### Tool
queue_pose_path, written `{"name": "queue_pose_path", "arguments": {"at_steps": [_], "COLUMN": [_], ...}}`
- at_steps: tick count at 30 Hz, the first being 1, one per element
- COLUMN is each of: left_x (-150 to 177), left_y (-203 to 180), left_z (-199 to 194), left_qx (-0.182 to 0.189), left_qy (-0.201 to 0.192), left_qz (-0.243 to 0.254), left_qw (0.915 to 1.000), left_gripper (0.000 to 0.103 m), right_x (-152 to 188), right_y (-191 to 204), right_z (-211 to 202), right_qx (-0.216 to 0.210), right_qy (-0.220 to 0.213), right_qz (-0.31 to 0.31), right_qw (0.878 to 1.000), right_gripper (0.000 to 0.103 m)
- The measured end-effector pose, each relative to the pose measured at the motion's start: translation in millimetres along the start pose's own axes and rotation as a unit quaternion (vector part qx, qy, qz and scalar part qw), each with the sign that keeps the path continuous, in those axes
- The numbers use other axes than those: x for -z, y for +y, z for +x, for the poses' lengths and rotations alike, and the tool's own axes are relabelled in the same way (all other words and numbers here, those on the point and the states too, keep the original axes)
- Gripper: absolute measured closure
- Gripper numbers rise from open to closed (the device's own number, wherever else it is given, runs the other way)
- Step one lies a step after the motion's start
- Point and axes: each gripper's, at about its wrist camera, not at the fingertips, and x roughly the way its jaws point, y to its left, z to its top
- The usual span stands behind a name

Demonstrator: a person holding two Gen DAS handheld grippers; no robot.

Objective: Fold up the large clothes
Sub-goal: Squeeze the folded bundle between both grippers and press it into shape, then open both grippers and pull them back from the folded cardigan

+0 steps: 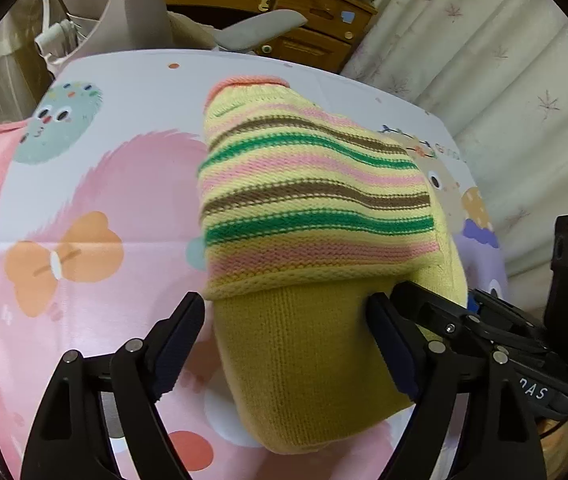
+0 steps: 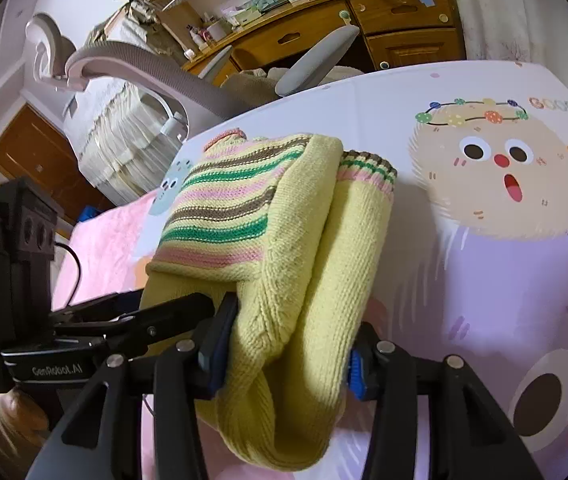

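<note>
- The sweater (image 1: 316, 216) is a folded striped bundle on the cartoon-print sheet (image 1: 96, 184), its long axis running from the near edge toward the far edge by the chair (image 2: 156, 68).
- Left gripper (image 1: 288, 328) is spread wide around the bundle's near end; the left pad is clear of the knit, the right one looks to be just touching, so no real grip.
- Right gripper (image 2: 288, 340) has the near right corner between its pads, apparently pinched.
- Both sit at the same end, side by side; neither is clearly nearer.
</note>
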Motion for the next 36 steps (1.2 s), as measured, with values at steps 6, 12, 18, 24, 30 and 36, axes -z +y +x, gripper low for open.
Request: {"name": "queue_pose_path", "arguments": {"at_steps": [6, 12, 18, 24, 30, 36], "left_x": [-6, -8, 3, 16, 31, 48], "left_y": [2, -12, -29, -56, -80, -96], "left_z": [-8, -25, -63, -111, -158, -187], "left_qx": [-0.053, -0.097, -0.114, -0.145, -0.158, -0.164], "left_qy": [0.011, 0.028, 0.004, -0.024, -0.048, -0.061], "left_qz": [-0.025, -0.022, -0.014, 0.007, 0.028, 0.035], "left_qw": [0.9982, 0.9947, 0.9934, 0.9891, 0.9859, 0.9840], "left_gripper": [0.004, 0.003, 0.003, 0.003, 0.003, 0.003], "right_x": [-9, -10, -9, -3, 5, 14], "right_y": [4, 21, 31, 45, 62, 74], "right_z": [-3, -23, -53, -89, -124, -151], "right_qx": [0.017, 0.044, 0.071, 0.093, 0.103, 0.114], "right_qy": [0.019, 0.015, 0.002, -0.009, -0.021, -0.030], "right_qz": [0.001, -0.027, -0.037, -0.037, -0.040, -0.041], "right_qw": [1.000, 0.999, 0.997, 0.995, 0.994, 0.992], "right_gripper": [0.049, 0.043, 0.036, 0.035, 0.035, 0.035]}}
